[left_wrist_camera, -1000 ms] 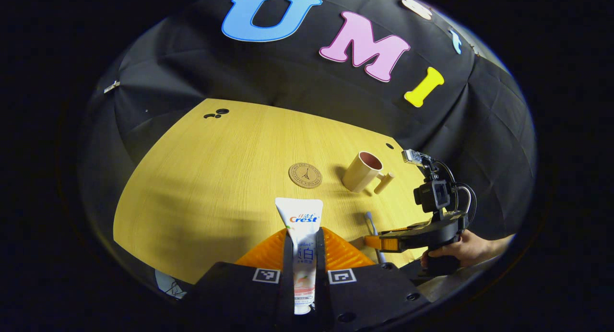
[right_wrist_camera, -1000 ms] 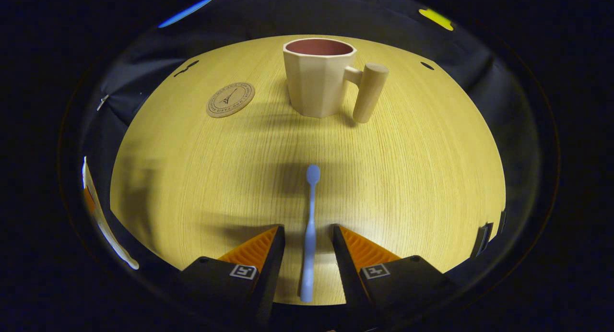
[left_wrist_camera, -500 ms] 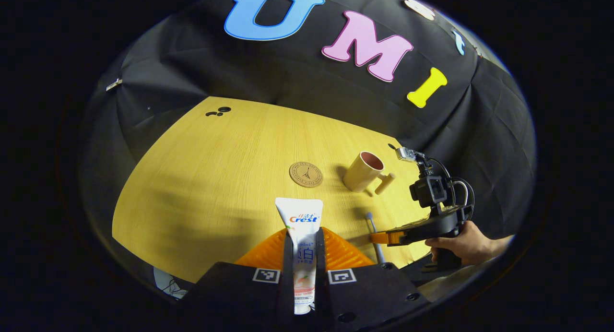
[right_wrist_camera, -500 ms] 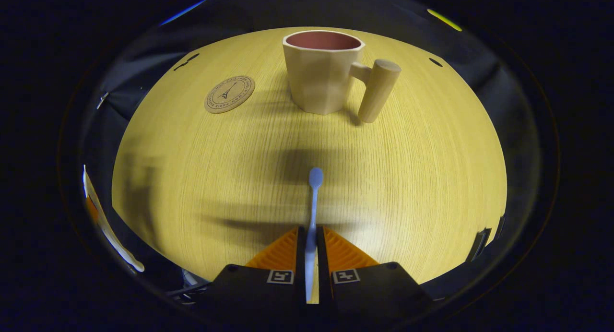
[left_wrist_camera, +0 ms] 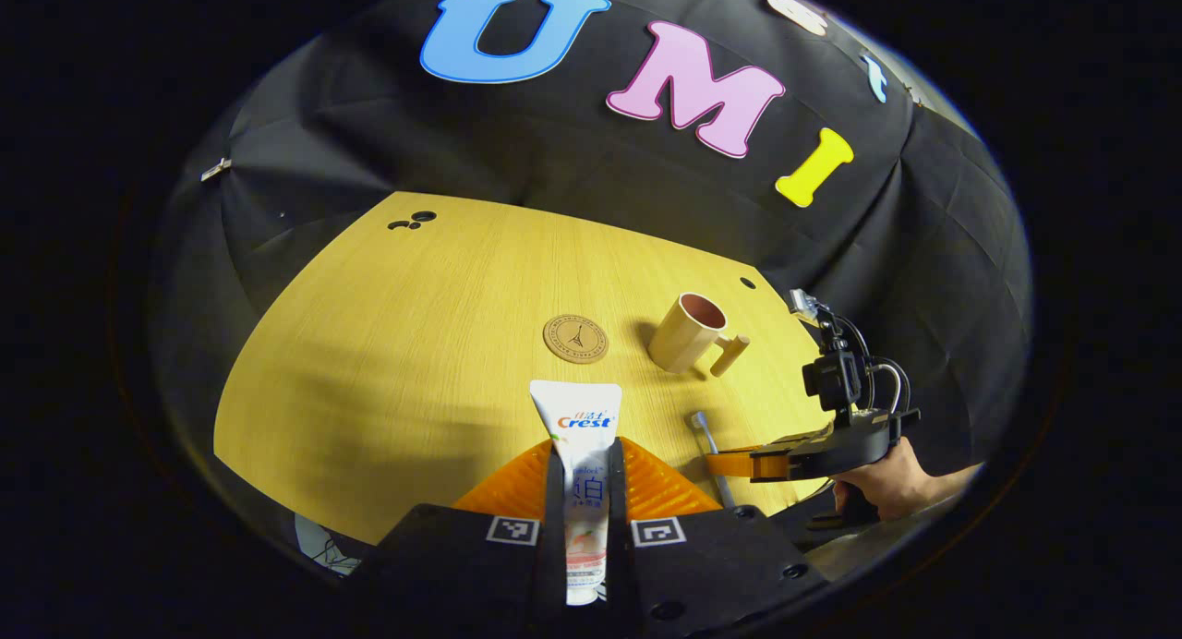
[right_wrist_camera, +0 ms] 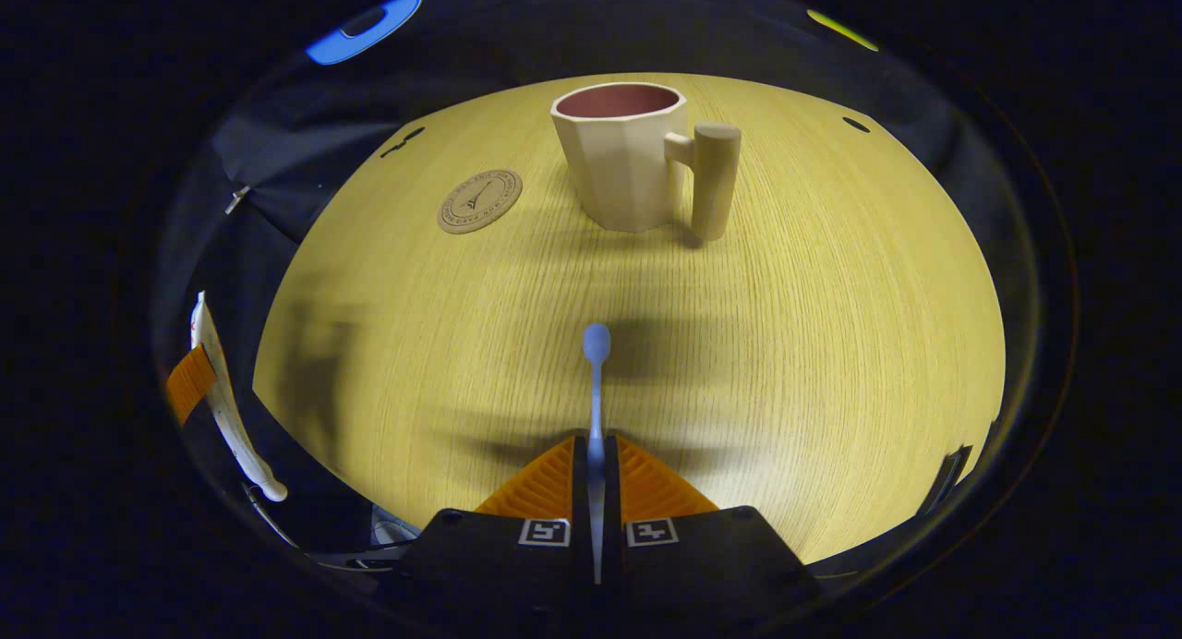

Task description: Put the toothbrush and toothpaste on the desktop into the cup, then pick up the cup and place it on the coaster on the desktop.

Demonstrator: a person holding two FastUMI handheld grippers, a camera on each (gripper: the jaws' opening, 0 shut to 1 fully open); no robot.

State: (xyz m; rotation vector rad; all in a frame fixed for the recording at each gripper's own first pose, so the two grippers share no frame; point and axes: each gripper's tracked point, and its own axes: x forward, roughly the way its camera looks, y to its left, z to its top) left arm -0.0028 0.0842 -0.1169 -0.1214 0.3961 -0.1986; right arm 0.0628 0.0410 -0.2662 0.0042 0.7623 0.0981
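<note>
Wooden surface: your left gripper pinches the toothpaste, your right gripper the toothbrush. Cup far, empty; coaster to its left. Both drops pending.

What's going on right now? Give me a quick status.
Left gripper shut on toothpaste. Right gripper shut on toothbrush. Cup upright on the desk, coaster beside it; nothing in the way.

Bright light falls on the yellow worktop. Soft dark shadows lie at nine o'clock. The edges bend round. Both pictures look sharp.
</note>
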